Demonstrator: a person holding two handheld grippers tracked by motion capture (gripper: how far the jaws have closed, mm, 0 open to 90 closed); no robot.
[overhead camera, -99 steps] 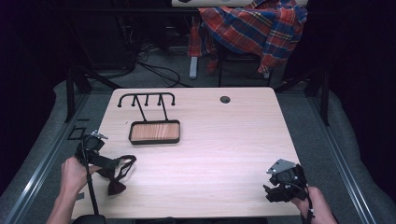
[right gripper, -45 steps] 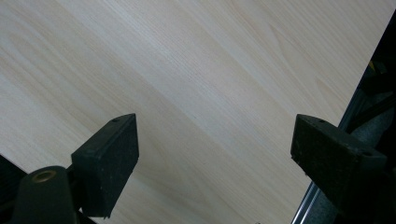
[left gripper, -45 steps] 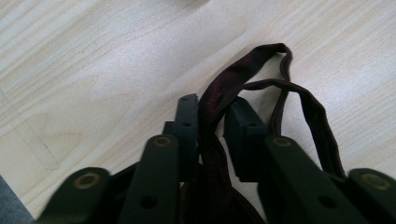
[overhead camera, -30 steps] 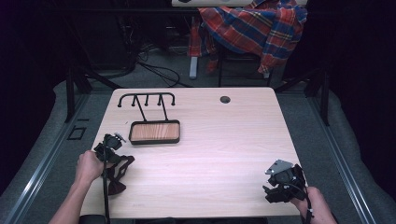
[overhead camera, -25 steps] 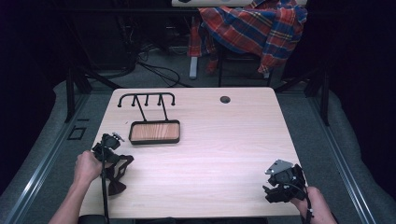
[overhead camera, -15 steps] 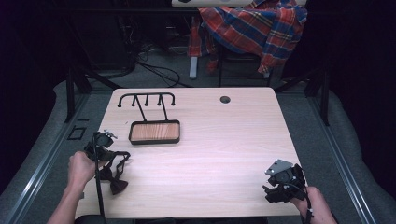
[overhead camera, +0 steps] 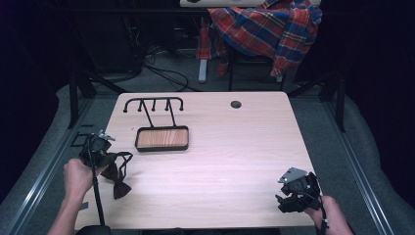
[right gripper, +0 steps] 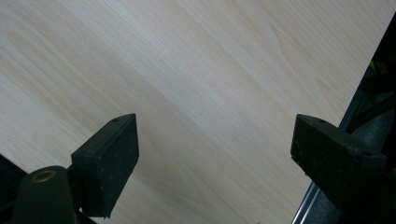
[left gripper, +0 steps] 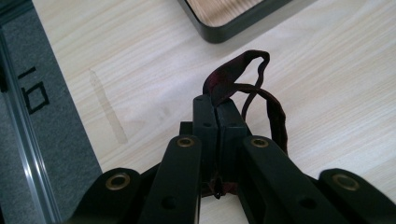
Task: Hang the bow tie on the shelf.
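Observation:
A dark red bow tie [overhead camera: 118, 174] with a thin strap lies at the table's left front. My left gripper [overhead camera: 103, 157] is shut on its strap [left gripper: 232, 77], which loops out past the closed jaws in the left gripper view. The bow hangs below the gripper toward the table's front edge. A black stand with a wooden tray base [overhead camera: 162, 138] and a row of hooks [overhead camera: 153, 103] stands just beyond it. My right gripper [overhead camera: 289, 198] rests near the table's front right corner, open, with bare tabletop between its pads [right gripper: 112, 156].
A round cable hole [overhead camera: 236, 104] sits near the table's far edge. A plaid shirt [overhead camera: 266, 27] hangs over a chair behind the table. A metal rail [left gripper: 28, 154] runs along the table's left side.
My left gripper, still holding the bow tie strap, moved right and forward, then drew back left toward the table's edge. The right gripper has not moved.

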